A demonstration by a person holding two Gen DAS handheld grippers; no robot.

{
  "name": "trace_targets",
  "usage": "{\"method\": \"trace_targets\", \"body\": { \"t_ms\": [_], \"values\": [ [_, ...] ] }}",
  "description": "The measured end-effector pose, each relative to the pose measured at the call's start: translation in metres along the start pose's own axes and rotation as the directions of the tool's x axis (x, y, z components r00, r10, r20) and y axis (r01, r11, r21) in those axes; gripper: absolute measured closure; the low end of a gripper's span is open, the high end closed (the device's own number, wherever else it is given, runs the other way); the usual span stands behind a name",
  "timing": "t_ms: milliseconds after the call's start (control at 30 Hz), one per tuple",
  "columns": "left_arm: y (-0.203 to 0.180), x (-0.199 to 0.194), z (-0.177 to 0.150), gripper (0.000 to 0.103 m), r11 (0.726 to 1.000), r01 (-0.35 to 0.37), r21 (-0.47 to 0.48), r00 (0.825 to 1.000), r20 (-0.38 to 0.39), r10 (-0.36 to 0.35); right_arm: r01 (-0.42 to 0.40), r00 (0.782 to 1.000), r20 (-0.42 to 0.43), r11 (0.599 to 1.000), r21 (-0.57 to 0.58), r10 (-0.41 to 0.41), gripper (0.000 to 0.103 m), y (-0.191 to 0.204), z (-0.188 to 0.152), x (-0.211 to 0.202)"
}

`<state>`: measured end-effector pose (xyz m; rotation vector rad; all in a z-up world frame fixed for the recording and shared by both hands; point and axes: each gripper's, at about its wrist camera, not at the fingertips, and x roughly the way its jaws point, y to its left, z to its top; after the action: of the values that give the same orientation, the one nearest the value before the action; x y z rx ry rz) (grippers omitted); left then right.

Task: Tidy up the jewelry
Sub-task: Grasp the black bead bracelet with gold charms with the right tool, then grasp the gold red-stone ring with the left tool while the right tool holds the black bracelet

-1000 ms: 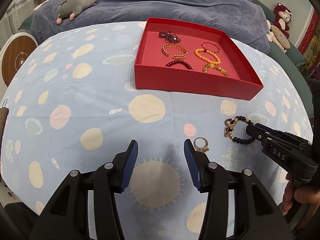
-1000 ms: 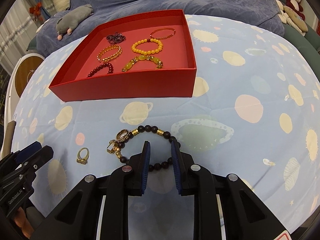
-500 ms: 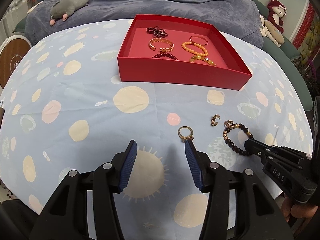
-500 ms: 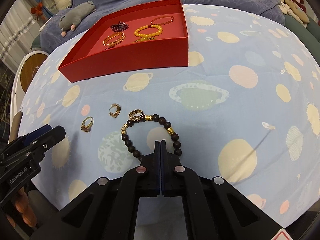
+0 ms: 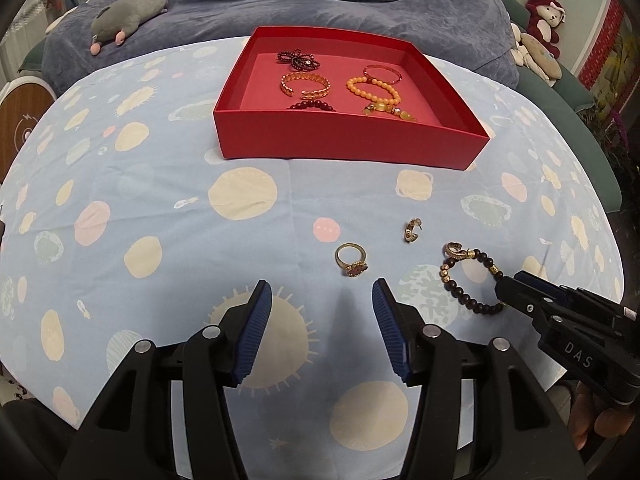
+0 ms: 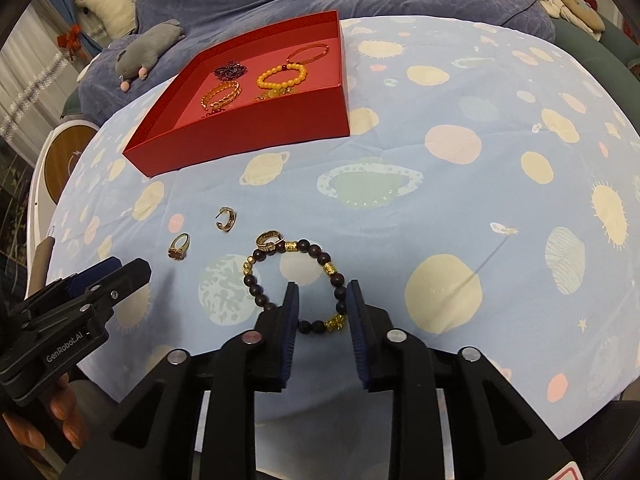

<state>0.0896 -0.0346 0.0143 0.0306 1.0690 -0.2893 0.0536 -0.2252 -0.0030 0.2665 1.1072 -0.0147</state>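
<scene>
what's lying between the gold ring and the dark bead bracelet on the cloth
A small gold hoop earring lies between the gold ring and the dark bead bracelet, set slightly toward the red box; both wrist views show it.

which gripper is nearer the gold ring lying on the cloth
Left. The gold ring lies just ahead of the open left gripper, toward its right finger. The right gripper straddles the dark bead bracelet, farther off.

Setting: a home, likely a bedroom or living room; table under the left gripper (image 5: 320,326) covered by a light blue cloth (image 5: 160,208) printed with planets; ahead of it a seat draped in a blue blanket (image 5: 320,4); grey plush toy (image 5: 128,14) ahead-left; red plush monkey (image 5: 546,20) and more soft toys ahead-right; white curtain (image 6: 20,84) far left.
</scene>
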Motion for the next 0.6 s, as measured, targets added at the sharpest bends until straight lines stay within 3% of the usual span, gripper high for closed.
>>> {"method": "trace_targets", "body": {
  "t_ms": [100,200,600],
  "values": [
    [0.0,0.0,0.001,0.049,1.0,0.005,-0.004,1.0,0.002,-0.005,0.007,1.0,-0.016,1.0,-0.005,-0.007,0.075,0.001,0.0,0.008],
    [0.001,0.002,0.002,0.049,1.0,0.018,-0.017,1.0,-0.001,-0.018,-0.001,1.0,-0.03,1.0,0.002,0.001,0.095,0.0,0.0,0.013],
    [-0.003,0.023,0.012,0.052,0.998,0.049,-0.036,0.999,-0.016,-0.049,-0.012,1.0,-0.024,1.0,0.01,0.012,0.095,0.002,0.006,0.017]
  ]
}}
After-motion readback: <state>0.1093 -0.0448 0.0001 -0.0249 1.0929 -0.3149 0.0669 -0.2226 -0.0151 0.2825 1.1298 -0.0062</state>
